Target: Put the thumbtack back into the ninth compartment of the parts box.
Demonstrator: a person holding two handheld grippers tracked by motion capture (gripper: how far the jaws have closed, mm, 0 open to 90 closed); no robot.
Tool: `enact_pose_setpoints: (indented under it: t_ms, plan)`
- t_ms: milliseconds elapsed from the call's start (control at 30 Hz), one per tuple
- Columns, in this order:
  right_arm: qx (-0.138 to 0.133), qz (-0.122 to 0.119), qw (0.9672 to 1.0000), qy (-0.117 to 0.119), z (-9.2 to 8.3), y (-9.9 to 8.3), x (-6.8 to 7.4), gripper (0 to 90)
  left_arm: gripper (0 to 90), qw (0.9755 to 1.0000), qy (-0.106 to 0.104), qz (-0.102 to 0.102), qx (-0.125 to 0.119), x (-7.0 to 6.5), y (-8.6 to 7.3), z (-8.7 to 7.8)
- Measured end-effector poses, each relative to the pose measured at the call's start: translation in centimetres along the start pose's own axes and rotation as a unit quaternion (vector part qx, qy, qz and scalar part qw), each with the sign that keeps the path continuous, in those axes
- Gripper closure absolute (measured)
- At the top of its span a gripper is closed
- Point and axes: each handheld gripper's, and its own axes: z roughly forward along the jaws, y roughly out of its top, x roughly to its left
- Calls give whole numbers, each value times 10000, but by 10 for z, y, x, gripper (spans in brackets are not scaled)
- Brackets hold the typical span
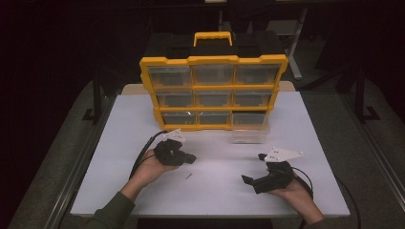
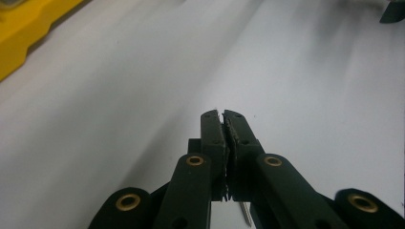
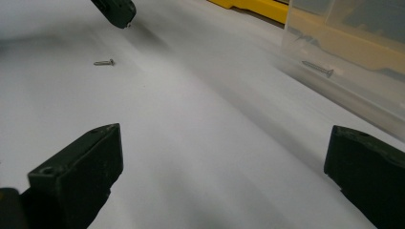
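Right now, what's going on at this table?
A person is working with two handheld grippers in front of a yellow drawer organizer. One clear drawer is pulled out onto the white table, with a screw inside. The left gripper is shut, apparently pinching a small screw. Another screw lies loose on the table. The right gripper is open and holds nothing.

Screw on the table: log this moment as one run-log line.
left gripper shut | right gripper open | screw lying loose on table
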Motion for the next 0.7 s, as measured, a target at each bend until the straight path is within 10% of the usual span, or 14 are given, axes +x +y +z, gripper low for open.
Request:
enact_pose_setpoints:
  t_ms: [700]
  plan:
    - [-90, -43, 9999, -40, -2, -3, -4, 0, 876, 9991, -215, 353, -97, 2, 49, -2]
